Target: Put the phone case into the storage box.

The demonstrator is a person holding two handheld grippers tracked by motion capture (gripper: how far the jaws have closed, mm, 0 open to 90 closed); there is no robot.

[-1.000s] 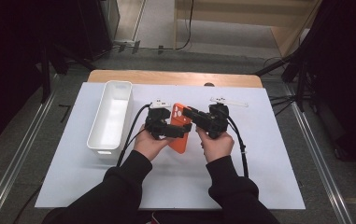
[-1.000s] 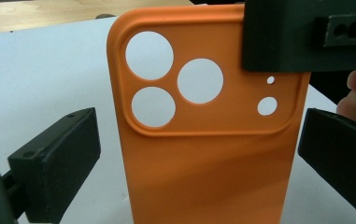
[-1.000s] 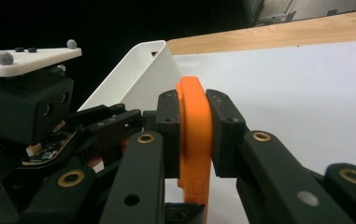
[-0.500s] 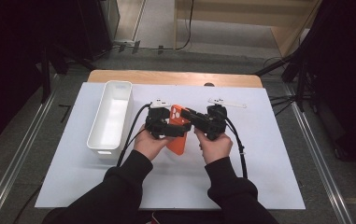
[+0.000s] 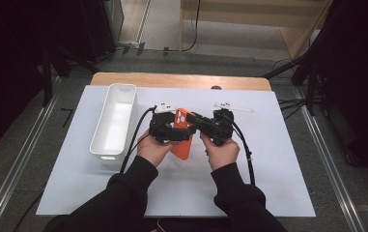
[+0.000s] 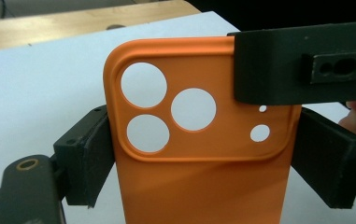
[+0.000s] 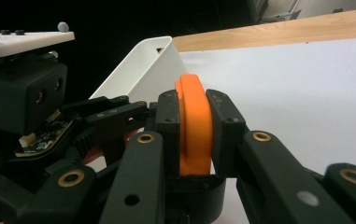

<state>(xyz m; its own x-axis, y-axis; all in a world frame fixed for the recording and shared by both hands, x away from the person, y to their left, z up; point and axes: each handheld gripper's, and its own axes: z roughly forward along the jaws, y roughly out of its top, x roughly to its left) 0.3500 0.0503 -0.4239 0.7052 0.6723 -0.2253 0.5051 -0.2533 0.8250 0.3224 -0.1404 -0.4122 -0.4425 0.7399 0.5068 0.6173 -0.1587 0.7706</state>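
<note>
An orange phone case (image 5: pixel 182 145) with round camera holes is held above the white table sheet (image 5: pixel 273 174) between both hands. My left gripper (image 6: pixel 203 161) spans the case (image 6: pixel 203 191) across its width below the camera holes. Its jaws have just been closing, and a pad now sits against each long side. My right gripper (image 7: pixel 195 135) is shut on the case's (image 7: pixel 194 107) thin edge, one pad on each face. In the left gripper view that right gripper (image 6: pixel 302 65) covers the case's upper right corner. In the high view the left gripper (image 5: pixel 174 133) and right gripper (image 5: pixel 198 121) meet at the case.
A long white bin (image 5: pixel 115 121) stands left of the hands, and the right gripper view shows this white bin (image 7: pixel 143 70) behind the jaws. A wooden table edge (image 5: pixel 181 79) runs along the back. Black cables trail from both grippers toward the person.
The left gripper's jaws have drawn in against the orange case. Both hands and the case stay where they were.
</note>
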